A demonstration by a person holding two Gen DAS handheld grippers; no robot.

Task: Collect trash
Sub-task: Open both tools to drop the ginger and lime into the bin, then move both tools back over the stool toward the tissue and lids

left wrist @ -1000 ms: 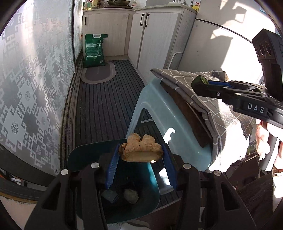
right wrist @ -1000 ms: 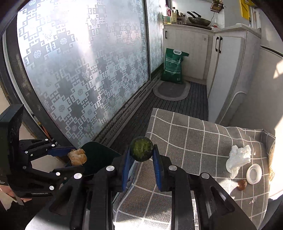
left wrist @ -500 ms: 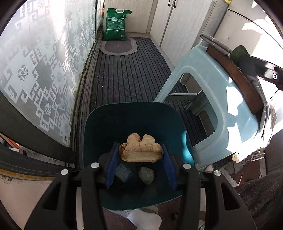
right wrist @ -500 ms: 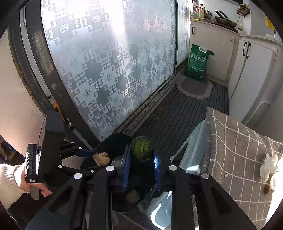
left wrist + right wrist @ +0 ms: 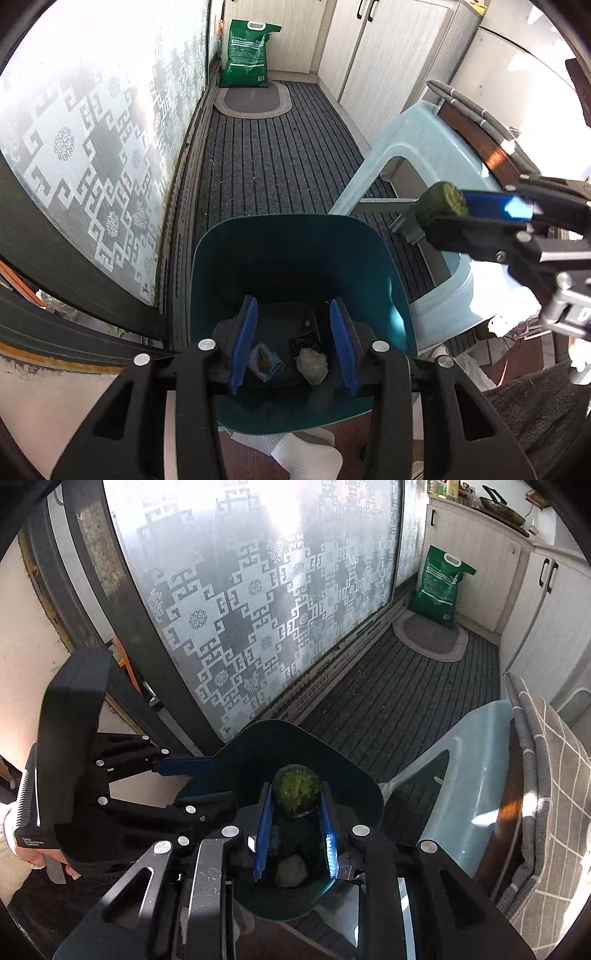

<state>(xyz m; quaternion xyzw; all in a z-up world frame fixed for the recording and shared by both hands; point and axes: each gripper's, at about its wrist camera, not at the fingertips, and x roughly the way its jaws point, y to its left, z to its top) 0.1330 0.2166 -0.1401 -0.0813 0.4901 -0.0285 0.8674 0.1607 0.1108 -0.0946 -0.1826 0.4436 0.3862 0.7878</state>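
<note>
Teal trash bin (image 5: 391, 280) stands directly below both tongs. Inside, beneath the left gripper (image 5: 293, 341): a blue wrapper (image 5: 266, 362), a crumpled grey wad (image 5: 313, 363) and a dark scrap (image 5: 301, 341). The left gripper's jaws are closing with nothing between them. The right gripper (image 5: 295, 805) is clamped narrow on a round green scrap (image 5: 295, 788), held above the bin mouth. The bin rim lies close to the pale blue stool (image 5: 424, 155) on the right-gripper side, frosted sliding door (image 5: 92, 147) opposite; striped floor mat (image 5: 269, 155) lies open ahead.

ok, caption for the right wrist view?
Right hand-held gripper holds a green round scrap above the teal bin.
</note>
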